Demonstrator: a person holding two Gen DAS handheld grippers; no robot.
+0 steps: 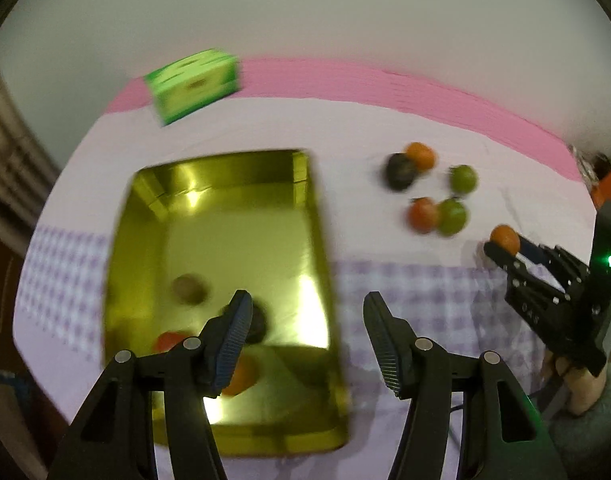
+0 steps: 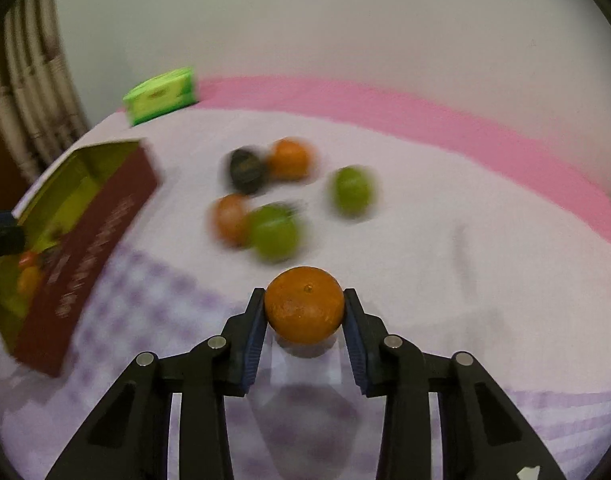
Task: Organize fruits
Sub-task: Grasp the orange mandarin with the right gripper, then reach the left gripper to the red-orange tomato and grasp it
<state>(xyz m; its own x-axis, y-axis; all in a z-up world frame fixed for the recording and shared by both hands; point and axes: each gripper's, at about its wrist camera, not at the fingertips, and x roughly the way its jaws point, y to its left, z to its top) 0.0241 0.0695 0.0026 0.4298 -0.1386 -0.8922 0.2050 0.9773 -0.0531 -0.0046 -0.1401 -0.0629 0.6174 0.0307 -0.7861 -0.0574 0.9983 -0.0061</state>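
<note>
Between the pads of the right gripper [image 2: 304, 312] sits an orange [image 2: 304, 305], both pads pressed to its sides at about its widest part, resting on or just above the checked tablecloth [image 2: 485, 240]. The step in hand looks like carrying this fruit to the box [image 2: 85, 248] on the left, whose gold inside already holds a few fruits. To do it well, I would keep the squeeze steady, since a round, smooth-skinned fruit can roll out of a flat two-sided hold, and lift straight up before swinging left. The box's dark red near wall stands up from the cloth, so the orange has to clear that rim before going down. Just beyond the gripper lie five loose fruits [image 2: 273, 232], two orange, two green and one dark, close together; a low sweep could knock them rolling. The left gripper [image 1: 307, 336] hangs half open and empty over the box's right rim, so the two tools may crowd each other there. Cloth to the right lies bare. A green carton [image 2: 161, 94] sits far off.
</note>
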